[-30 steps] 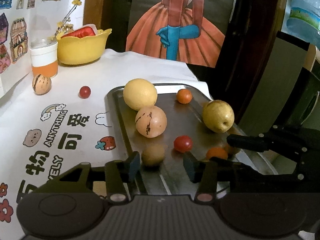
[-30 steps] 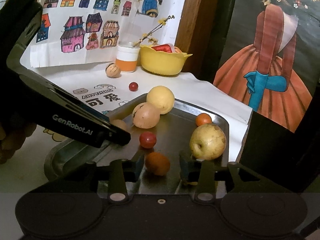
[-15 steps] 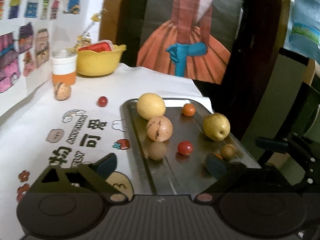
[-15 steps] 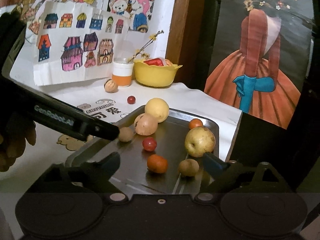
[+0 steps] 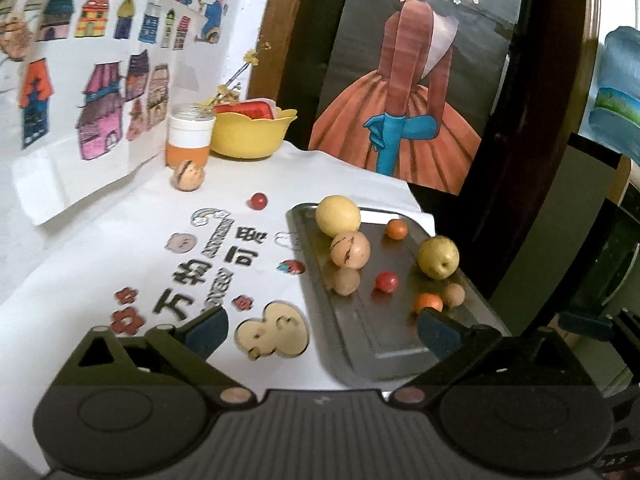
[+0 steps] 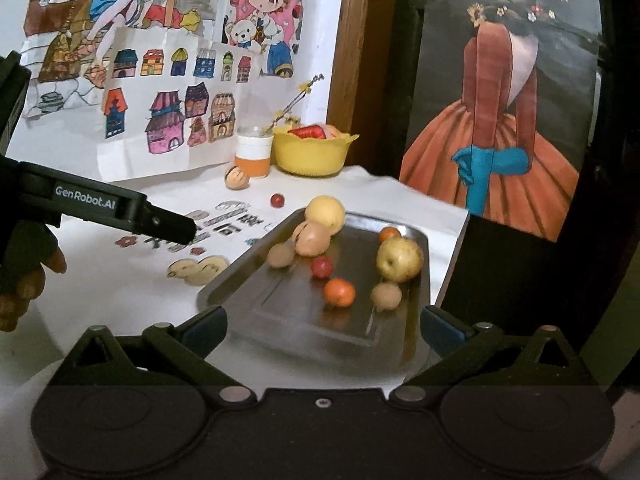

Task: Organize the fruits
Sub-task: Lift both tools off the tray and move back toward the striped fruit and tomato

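Two stray fruits, a small red cherry tomato [image 5: 258, 201] and a striped tan round fruit [image 5: 188, 175], lie far ahead-left of your empty, wide-open left claw [image 5: 320, 330], nearer it than your open right claw [image 6: 322, 330].

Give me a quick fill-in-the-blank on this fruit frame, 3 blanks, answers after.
1. Both the left gripper and the right gripper are ____.
2. The small red fruit outside the metal tray lies on the white ____.
3. The red-filled bowl at the back is ____ in colour.

Missing words: open; tablecloth; yellow
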`<state>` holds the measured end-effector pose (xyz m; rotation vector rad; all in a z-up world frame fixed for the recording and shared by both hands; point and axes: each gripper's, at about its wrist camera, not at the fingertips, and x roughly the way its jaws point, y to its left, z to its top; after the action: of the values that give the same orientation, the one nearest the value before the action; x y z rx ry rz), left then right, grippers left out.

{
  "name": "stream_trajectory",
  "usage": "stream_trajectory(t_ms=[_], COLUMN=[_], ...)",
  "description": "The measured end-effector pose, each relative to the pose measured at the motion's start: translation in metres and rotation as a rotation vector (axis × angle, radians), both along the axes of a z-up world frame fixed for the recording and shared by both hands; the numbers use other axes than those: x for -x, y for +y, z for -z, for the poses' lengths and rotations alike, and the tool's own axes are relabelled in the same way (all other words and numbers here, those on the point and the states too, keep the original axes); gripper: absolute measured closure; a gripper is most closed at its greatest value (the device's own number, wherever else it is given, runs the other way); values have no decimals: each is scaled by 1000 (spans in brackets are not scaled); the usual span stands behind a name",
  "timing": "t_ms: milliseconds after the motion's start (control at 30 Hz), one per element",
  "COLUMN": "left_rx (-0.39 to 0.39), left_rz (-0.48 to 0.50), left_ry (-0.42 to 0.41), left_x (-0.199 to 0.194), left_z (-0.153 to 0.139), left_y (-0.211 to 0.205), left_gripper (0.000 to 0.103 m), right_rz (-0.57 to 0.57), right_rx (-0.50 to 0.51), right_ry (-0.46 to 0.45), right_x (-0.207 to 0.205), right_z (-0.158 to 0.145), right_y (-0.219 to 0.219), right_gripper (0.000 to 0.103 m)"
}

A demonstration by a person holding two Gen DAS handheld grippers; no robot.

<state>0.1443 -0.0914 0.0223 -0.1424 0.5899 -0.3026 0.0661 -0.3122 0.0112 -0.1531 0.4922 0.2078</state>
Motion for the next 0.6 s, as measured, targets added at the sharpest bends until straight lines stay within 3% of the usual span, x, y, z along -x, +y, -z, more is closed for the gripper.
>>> stream_trajectory(t_ms=[300, 600], left_rx=[-64, -110], left_rz=[-33, -97], left_ry=[11, 73], left_x=[33, 50], left_z=[2, 17], left_y=[33, 77], left_gripper=[0, 0], right_rz=[-48, -159], right_rx=[-4, 4], right_ry=[91, 162], right_x=[29, 47], right_z=[6, 16], right_y=[27, 75], right_gripper=[1, 1])
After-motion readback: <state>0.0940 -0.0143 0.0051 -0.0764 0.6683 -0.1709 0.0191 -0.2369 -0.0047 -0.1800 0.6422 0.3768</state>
